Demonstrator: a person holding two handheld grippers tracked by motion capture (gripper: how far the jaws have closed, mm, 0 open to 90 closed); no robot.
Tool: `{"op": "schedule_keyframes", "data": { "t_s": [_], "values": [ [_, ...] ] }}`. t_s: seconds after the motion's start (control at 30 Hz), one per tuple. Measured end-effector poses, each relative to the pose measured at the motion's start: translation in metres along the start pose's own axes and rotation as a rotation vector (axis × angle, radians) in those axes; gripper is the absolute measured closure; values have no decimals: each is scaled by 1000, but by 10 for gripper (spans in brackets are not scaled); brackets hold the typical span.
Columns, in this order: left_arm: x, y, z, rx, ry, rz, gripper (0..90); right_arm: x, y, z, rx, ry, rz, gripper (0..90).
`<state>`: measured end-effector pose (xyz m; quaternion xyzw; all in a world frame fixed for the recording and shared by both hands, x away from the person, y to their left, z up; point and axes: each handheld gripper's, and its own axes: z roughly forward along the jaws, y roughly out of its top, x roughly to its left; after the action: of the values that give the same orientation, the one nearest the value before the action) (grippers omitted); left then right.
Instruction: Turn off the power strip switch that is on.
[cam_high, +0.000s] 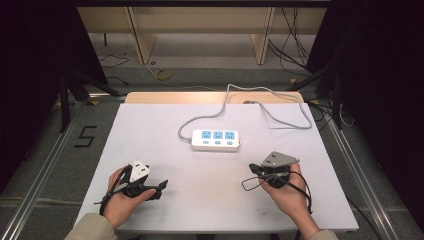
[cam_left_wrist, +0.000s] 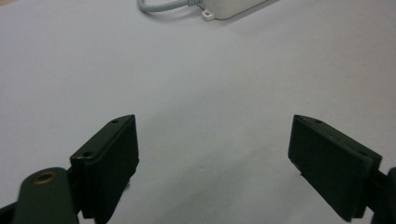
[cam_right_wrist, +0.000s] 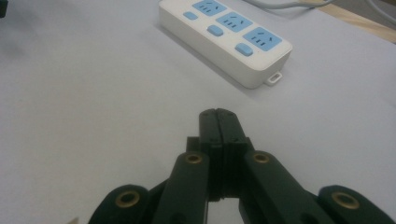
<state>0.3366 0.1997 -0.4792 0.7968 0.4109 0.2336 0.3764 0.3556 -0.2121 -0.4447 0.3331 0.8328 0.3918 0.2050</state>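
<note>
A white power strip (cam_high: 215, 140) with three blue sockets and three blue switches lies in the middle of the white table (cam_high: 150, 130); its grey cord (cam_high: 240, 95) loops off the far edge. In the right gripper view the power strip (cam_right_wrist: 224, 39) lies ahead, to the upper right. My left gripper (cam_high: 161, 189) rests low at the near left, held by a hand, its jaws wide open (cam_left_wrist: 212, 154) with bare table between them. My right gripper (cam_high: 252, 169) sits at the near right, jaws pressed shut (cam_right_wrist: 217, 114) with nothing in them, pointing toward the strip.
A wooden board (cam_high: 150, 97) edges the table's far side. Beyond it stand wooden furniture legs (cam_high: 140, 35), with loose cables (cam_high: 295, 45) on the floor. A "5" mark (cam_high: 85, 136) sits on the floor at left. Metal rails (cam_high: 45, 165) flank the table.
</note>
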Motion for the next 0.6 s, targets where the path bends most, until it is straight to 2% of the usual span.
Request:
{"op": "schedule_keyframes", "data": {
  "t_s": [0.6],
  "values": [
    [0,0,0,7,5,7,157,-3,14,10,20,-11,-10,900]
  ]
}}
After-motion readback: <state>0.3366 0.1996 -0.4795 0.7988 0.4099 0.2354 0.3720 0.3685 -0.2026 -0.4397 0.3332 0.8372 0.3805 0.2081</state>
